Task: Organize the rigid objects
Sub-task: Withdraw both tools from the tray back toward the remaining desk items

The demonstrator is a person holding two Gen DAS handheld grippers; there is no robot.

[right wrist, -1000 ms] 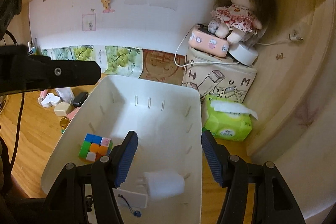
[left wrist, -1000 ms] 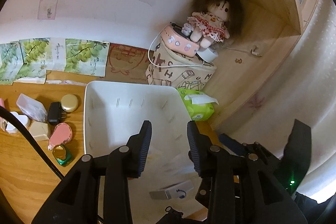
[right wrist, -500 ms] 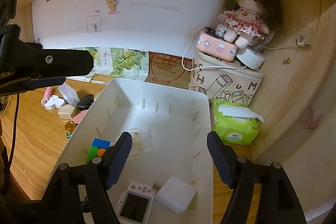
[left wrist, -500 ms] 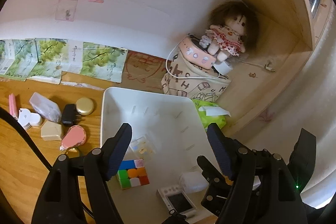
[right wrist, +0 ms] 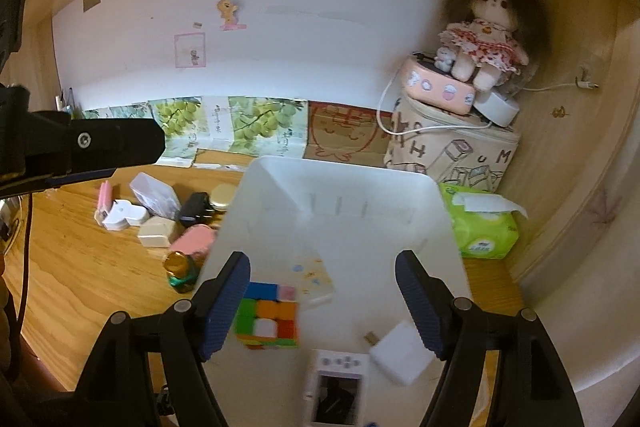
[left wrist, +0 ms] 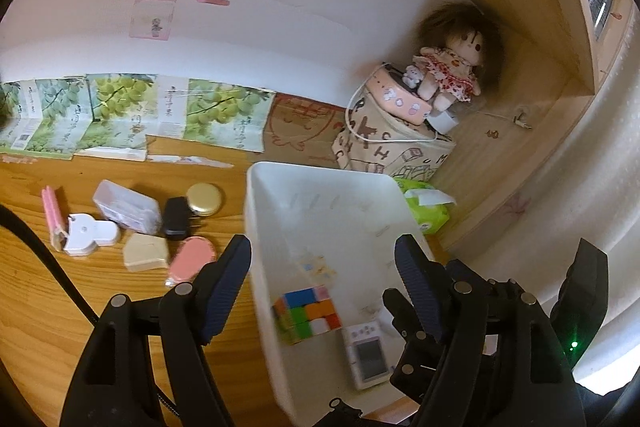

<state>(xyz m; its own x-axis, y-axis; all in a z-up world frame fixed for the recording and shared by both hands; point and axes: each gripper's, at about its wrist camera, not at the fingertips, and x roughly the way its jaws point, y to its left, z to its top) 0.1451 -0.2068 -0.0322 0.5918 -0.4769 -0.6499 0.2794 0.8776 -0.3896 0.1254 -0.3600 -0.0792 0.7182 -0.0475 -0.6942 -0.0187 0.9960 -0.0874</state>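
**Bin between the jaws**

The bin (right wrist: pixel 344 187) lies ahead between the right jaws, holding cube (right wrist: pixel 267 319), handheld device (right wrist: pixel 336 387) and charger block (right wrist: pixel 402 351). Left of the jaws, small items (left wrist: pixel 132 223) cluster on the desk (left wrist: pixel 60 307); tissue pack (right wrist: pixel 482 223) right.

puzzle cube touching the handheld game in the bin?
Apart. The right wrist view shows bare white bin floor between the puzzle cube and the handheld game; the left wrist view shows them close, gap unclear.

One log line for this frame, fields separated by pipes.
left tool open | right tool open | cube in bin | pink case on desk
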